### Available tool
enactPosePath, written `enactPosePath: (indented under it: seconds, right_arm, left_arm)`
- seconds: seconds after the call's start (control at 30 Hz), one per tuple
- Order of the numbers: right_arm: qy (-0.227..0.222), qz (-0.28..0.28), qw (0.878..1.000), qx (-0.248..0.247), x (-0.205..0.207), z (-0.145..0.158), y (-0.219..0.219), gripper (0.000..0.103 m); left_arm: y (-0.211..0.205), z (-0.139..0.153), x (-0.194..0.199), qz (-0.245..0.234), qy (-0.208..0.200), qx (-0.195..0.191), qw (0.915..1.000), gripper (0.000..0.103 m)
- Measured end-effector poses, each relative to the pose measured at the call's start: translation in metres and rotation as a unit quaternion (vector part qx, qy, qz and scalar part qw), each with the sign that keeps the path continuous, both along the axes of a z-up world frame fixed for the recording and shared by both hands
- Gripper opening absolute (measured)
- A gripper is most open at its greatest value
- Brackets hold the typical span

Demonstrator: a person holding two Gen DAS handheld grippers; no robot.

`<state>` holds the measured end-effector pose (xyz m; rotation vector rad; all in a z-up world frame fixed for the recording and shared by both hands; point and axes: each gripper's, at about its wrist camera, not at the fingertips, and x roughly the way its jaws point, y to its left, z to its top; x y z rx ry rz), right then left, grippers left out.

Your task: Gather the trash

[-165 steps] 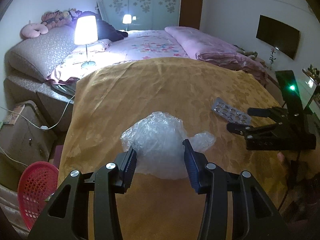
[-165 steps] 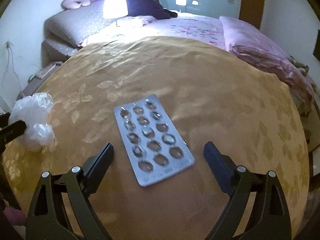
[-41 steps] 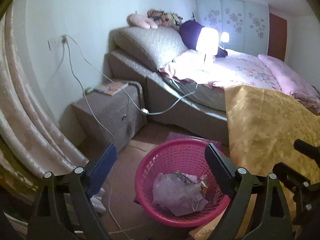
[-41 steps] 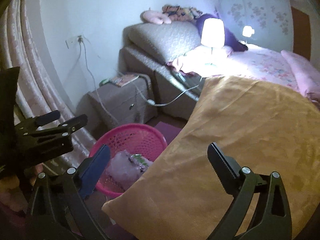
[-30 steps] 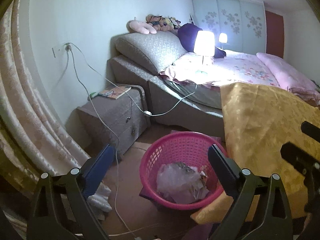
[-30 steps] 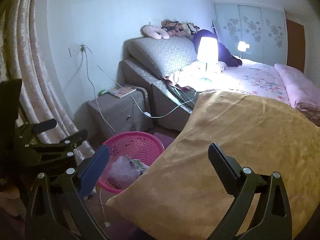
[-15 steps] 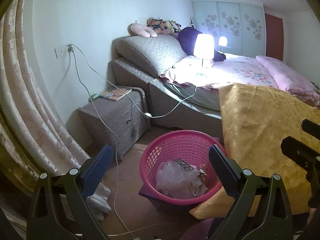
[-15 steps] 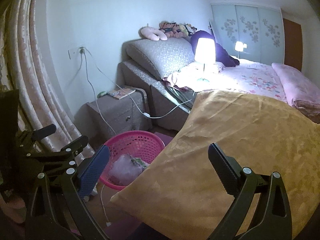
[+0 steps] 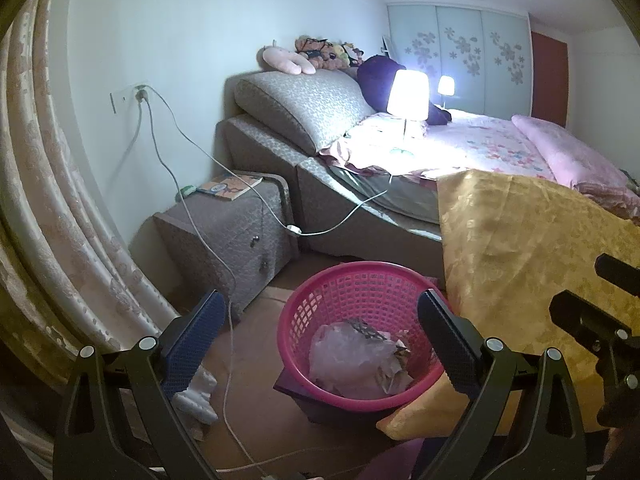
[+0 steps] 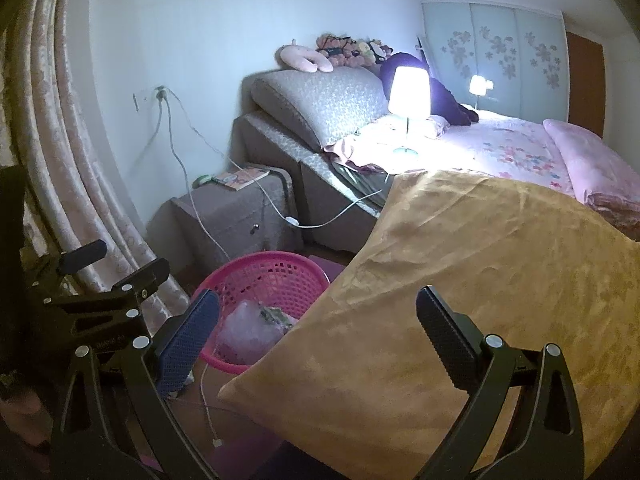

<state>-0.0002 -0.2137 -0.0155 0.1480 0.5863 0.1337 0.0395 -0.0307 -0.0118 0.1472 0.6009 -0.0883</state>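
A pink plastic basket [image 9: 320,292] stands on the floor beside the bed; it also shows in the right wrist view [image 10: 276,268]. Inside lie a crumpled clear plastic bag [image 9: 344,360] and a blister pack [image 9: 366,328], with the bag seen again in the right wrist view [image 10: 248,328]. My left gripper [image 9: 320,328] is open and empty, above and in front of the basket. My right gripper [image 10: 318,324] is open and empty over the corner of the gold bedspread [image 10: 480,280].
A grey nightstand [image 9: 232,224] with a book stands behind the basket. White cables [image 9: 228,360] run from a wall socket across the floor. A lit lamp [image 9: 408,96] stands on the bed. Curtains [image 9: 48,200] hang at the left.
Both grippers have drawn back and risen slightly from the basket. Several seconds ago they were at the plastic bag and blister pack on the bedspread; both items now lie in the basket.
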Motion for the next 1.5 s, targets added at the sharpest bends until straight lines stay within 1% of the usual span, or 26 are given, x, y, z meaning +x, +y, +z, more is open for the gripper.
enactPosePath:
  seconds: [0.57,0.73,1.07,1.17,1.4,1.5]
  right_arm:
    - [0.006,0.008,1.000,0.002,0.001,-0.002,0.004,0.096]
    - [0.007,0.012,1.000,0.000,0.000,-0.003,0.007,0.096]
    - [0.009,0.013,1.000,0.001,0.000,-0.004,0.009,0.096]
    - [0.008,0.012,1.000,0.001,0.000,-0.004,0.008,0.096]
    - [0.008,0.015,1.000,0.000,-0.001,-0.005,0.010,0.096]
    - [0.009,0.015,1.000,0.001,-0.002,-0.007,0.011,0.096]
  left_arm:
    - [-0.005,-0.004,-0.002,-0.001,0.003,-0.003,1.0000,0.093]
    - [-0.008,-0.006,-0.003,0.006,0.002,0.005,1.0000,0.093]
    - [-0.010,-0.008,-0.005,0.007,0.005,0.001,1.0000,0.093]
    - [-0.011,-0.009,-0.005,0.001,0.003,0.001,1.0000,0.093]
    - [-0.016,-0.014,-0.007,-0.001,0.008,0.007,0.9999,0.093]
    - [-0.015,-0.015,-0.008,0.000,0.011,0.004,0.9999,0.093]
